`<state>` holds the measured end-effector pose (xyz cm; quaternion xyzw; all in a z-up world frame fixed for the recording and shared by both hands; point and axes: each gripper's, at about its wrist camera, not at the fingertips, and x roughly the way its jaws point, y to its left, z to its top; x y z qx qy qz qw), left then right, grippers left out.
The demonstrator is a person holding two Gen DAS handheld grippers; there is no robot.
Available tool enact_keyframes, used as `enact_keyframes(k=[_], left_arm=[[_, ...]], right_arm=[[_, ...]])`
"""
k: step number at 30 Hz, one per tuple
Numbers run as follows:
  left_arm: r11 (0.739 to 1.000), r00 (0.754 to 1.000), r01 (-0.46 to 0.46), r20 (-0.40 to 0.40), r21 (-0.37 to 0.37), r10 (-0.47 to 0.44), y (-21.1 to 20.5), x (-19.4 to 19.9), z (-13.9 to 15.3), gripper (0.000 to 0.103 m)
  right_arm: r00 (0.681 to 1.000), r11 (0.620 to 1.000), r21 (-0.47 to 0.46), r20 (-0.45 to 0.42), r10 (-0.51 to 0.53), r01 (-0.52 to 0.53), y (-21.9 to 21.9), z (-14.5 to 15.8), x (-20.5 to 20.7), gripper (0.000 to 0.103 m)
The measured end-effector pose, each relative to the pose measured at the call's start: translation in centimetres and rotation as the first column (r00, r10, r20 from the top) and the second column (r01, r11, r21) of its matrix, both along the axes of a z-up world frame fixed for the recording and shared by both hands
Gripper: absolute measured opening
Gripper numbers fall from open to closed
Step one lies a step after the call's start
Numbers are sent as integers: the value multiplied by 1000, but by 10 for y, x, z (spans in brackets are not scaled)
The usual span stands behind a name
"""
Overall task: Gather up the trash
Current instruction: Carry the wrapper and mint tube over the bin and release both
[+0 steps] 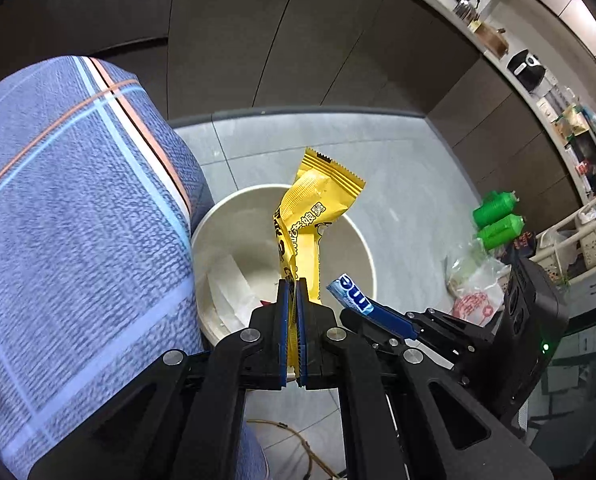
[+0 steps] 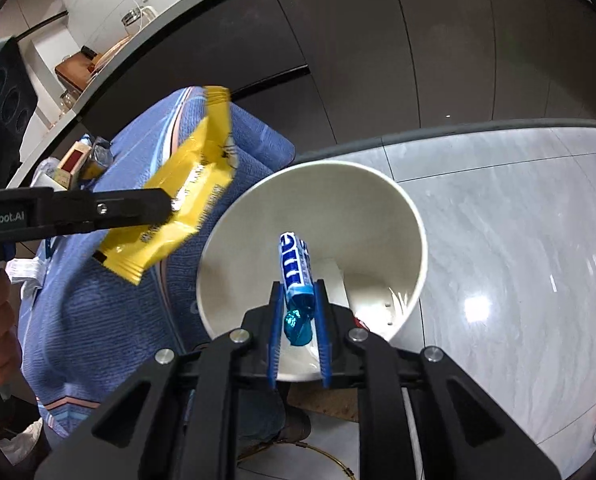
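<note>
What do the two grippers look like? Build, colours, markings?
Both matte black with angular linkage arms and silver pivot bolts; jaws lined with ribbed blue pads. The left gripper shows white "enRobot.AI" lettering in the right wrist view. The right gripper body has a lit green LED. No sleeves visible.

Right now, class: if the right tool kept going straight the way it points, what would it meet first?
Most likely the inside of the white bin: the right tool, shut on the blue candy roll, points into its open mouth. Depth is unclear.
</note>
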<state>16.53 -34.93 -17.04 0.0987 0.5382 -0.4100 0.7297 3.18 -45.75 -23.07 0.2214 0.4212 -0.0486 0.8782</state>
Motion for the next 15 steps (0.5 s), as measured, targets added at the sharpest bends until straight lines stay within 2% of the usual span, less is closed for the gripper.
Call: enact_keyframes(k=[7,8,9,10,11,12,14,15], left_arm=[[999,1000,5,4,34,-5,-20,6,-15,4],[999,1000,6,5,36,-6,-22,6,-16,4],[999,1000,3,11,37,-3,-23,7,-17,8],[999,1000,-4,15,37,3,-23,10,-16,19],[999,1000,-13,20,31,13,-23,11,-15,28],[999,999,-29,26,15,28,-22,13,-13,50],[998,999,-45,20,-37,46,-18,14,-6,58],[998,998,-53,25,-47,54,-18,15,-3,66]], right_arm=[[999,998,-54,-32,32,-34,2,-14,12,22],[999,997,-65,-34,36,-38,2,-14,13,26],[998,995,-85,-36,42,-45,3,-15,14,36],[998,993,-107,-34,48,-52,4,-15,14,43],[998,991,-122,-31,54,-57,5,-15,13,55],[998,988,-143,-26,60,-63,6,-14,11,63],[997,979,-186,-17,76,-78,8,-11,7,67],[996,978,-193,-16,82,-84,8,-10,5,72]])
